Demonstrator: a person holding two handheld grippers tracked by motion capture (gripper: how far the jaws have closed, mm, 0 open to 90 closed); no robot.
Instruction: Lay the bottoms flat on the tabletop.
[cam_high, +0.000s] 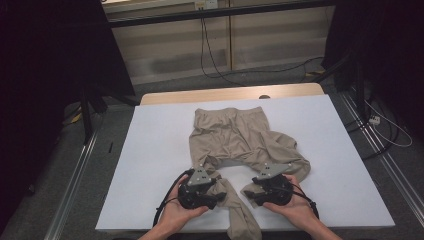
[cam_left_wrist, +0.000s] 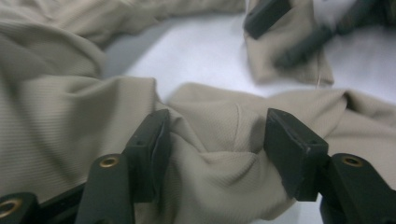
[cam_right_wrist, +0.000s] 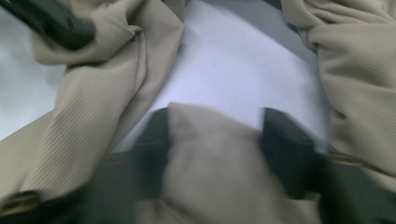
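Trousers (cam_high: 235, 135) lie crumpled; left gripper (cam_left_wrist: 215, 140) fingers spread, right gripper (cam_right_wrist: 215, 140) fingers pinching fabric.

Trouser leg (cam_high: 245, 222) cut off at bottom edge, right tongs (cam_right_wrist: 215, 135) motion-blurred

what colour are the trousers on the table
Plain beige, no pattern. The trousers show best in the high view, spread on the white table.

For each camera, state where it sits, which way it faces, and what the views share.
High view: above the person's side, looking forward and down at the white table; forearms, both hands show.
Left gripper view: on the left tool, along its black jaws at the beige ribbed fabric trousers.
Right gripper view: on the right tool, jaws around a trouser fold.
Shared: trousers, table.
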